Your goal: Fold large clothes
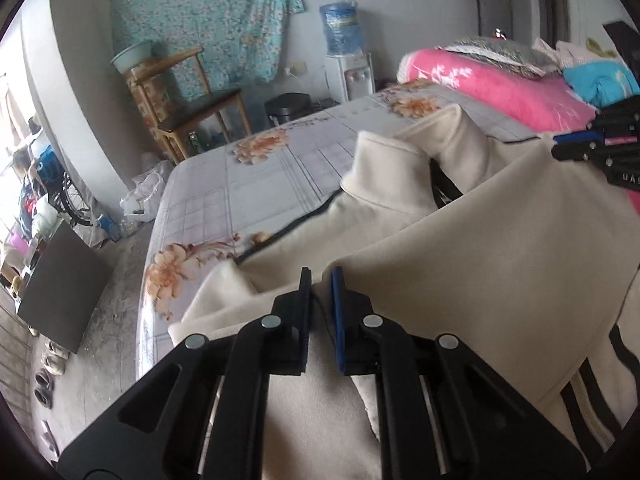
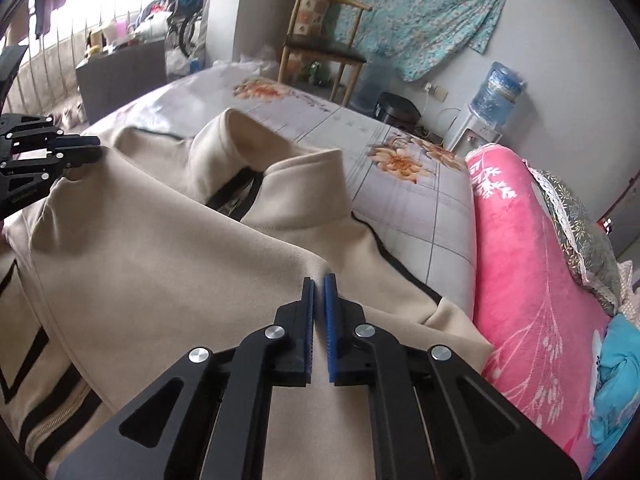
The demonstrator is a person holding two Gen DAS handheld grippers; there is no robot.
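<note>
A cream jacket lies spread on the bed, its stand-up collar pointing away toward the far edge of the bed and its zip running back toward the person. Taking the collar as the mark, the left gripper sits at the shoulder on one side of it and the right gripper at the shoulder on the other. Each pair of jaws has drawn narrow, and in both views the tips seem to pinch a small ridge of cloth at the shoulder seam. The jacket's long axis runs from collar to hem, straight between the two grippers, so neither hand is closer to the collar than the other. A pink blanket lies beside the jacket's right shoulder. The next move probably lifts both shoulders together and carries them along that axis.
</note>
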